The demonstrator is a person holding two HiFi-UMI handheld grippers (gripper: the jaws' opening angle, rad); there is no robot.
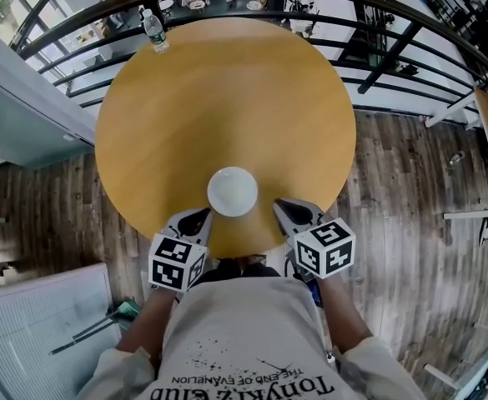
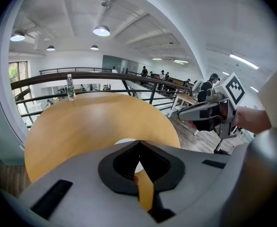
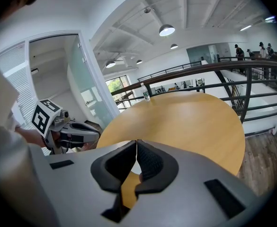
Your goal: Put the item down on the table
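One white bowl [image 1: 232, 191] set flat on the round table [image 1: 227, 98], close to its near edge. Left gripper [image 1: 203, 215] just left of it, fingers pressed together, empty; right gripper [image 1: 281, 205] just right, likewise closed on nothing. Water bottle [image 1: 153, 30] upright at far-left rim.

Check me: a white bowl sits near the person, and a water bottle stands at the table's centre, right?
No: the head view shows the water bottle at the far edge of the table, not its centre. The white bowl does sit near the person.

Bright, even daylight; fisheye-warped edges
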